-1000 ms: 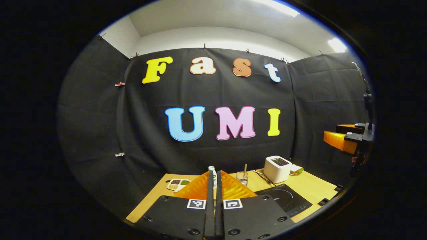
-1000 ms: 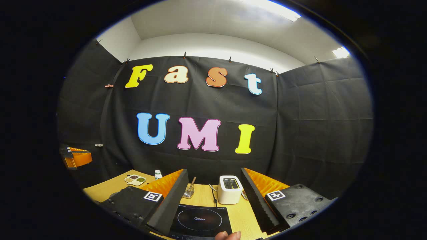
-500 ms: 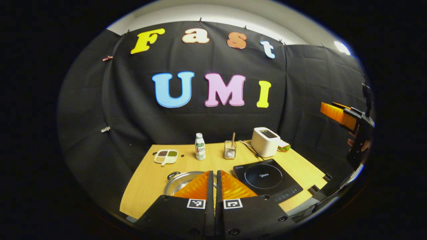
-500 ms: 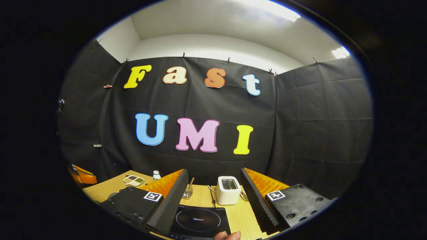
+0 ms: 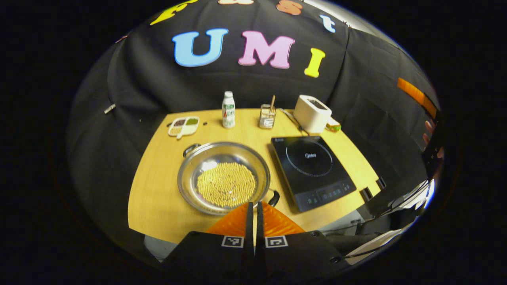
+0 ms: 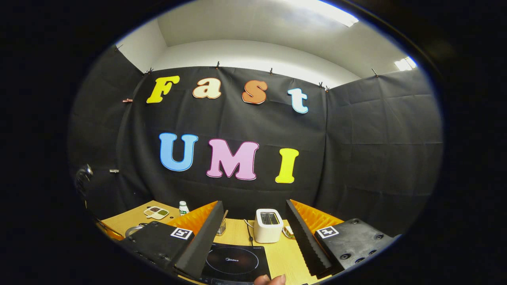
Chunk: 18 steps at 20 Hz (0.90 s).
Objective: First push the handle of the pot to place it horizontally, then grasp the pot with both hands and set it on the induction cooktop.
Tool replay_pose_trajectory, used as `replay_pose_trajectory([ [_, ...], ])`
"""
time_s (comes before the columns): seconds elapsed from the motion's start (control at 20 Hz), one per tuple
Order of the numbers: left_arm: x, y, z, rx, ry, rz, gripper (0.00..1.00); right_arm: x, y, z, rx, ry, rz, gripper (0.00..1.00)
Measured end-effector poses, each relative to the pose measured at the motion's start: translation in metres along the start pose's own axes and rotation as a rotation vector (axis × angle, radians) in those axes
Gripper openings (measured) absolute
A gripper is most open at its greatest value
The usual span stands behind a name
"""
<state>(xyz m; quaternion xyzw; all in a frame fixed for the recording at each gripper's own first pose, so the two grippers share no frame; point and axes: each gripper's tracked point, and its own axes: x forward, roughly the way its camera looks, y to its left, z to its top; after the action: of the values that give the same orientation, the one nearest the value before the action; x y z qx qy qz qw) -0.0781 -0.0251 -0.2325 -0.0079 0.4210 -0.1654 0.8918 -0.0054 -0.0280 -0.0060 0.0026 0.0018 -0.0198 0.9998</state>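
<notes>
Left gripper view: one pot (image 5: 223, 177) of yellow grains is seen on the table (image 5: 154, 198), just left of one induction cooktop (image 5: 313, 170); two handles are counted, the near one (image 5: 274, 196) just beyond the left gripper (image 5: 253, 211), fingers pressed together, empty. Grains could be spilled by a hard push.

Right gripper view: right gripper (image 6: 253, 231) is held wide, empty, above the cooktop (image 6: 233, 263); one toaster (image 6: 268, 230) behind it could be clipped.

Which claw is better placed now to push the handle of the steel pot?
Left. The left claw, shut, hangs just above the round steel pot beside its black handle. The right claw, open, is over the black induction cooktop.
</notes>
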Motion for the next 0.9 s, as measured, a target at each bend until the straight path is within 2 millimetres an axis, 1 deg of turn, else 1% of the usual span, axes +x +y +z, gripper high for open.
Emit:
replay_pose_trajectory([
  [0.1, 0.010, 0.000, -0.021, 0.031, 0.090, -0.007, 0.06, 0.000, -0.003, -0.001, 0.000, 0.002, -0.005, 0.97],
  [0.15, 0.018, 0.002, -0.030, 0.048, 0.130, -0.005, 0.04, -0.001, -0.005, -0.001, -0.001, 0.002, -0.008, 0.97],
  [0.2, 0.025, 0.002, -0.039, 0.060, 0.171, -0.007, 0.06, -0.001, -0.007, -0.002, -0.002, 0.003, -0.011, 0.97],
  [0.25, 0.034, 0.002, -0.051, 0.067, 0.213, -0.014, 0.05, -0.001, -0.009, -0.002, -0.003, 0.005, -0.014, 0.97],
  [0.35, 0.049, -0.001, -0.066, 0.067, 0.276, -0.035, 0.05, -0.002, -0.012, -0.005, 0.002, 0.010, -0.019, 0.97],
  [0.4, 0.057, -0.002, -0.070, 0.065, 0.295, -0.045, 0.04, -0.004, -0.014, -0.005, 0.003, 0.012, -0.022, 0.97],
  [0.45, 0.065, 0.000, -0.071, 0.064, 0.310, -0.047, 0.05, -0.005, -0.015, -0.006, 0.003, 0.013, -0.024, 0.96],
  [0.5, 0.074, 0.002, -0.072, 0.065, 0.322, -0.045, 0.05, -0.005, -0.017, -0.007, 0.000, 0.015, -0.025, 0.97],
  [0.7, 0.109, 0.010, -0.078, 0.048, 0.377, -0.037, 0.05, -0.008, -0.026, -0.011, 0.002, 0.027, -0.040, 0.97],
  [0.8, 0.120, 0.010, -0.081, 0.037, 0.401, -0.037, 0.05, -0.008, -0.032, -0.012, 0.000, 0.030, -0.050, 0.97],
  [0.9, 0.130, 0.010, -0.080, 0.043, 0.412, -0.028, 0.05, -0.008, -0.036, -0.013, -0.005, 0.032, -0.059, 0.97],
])
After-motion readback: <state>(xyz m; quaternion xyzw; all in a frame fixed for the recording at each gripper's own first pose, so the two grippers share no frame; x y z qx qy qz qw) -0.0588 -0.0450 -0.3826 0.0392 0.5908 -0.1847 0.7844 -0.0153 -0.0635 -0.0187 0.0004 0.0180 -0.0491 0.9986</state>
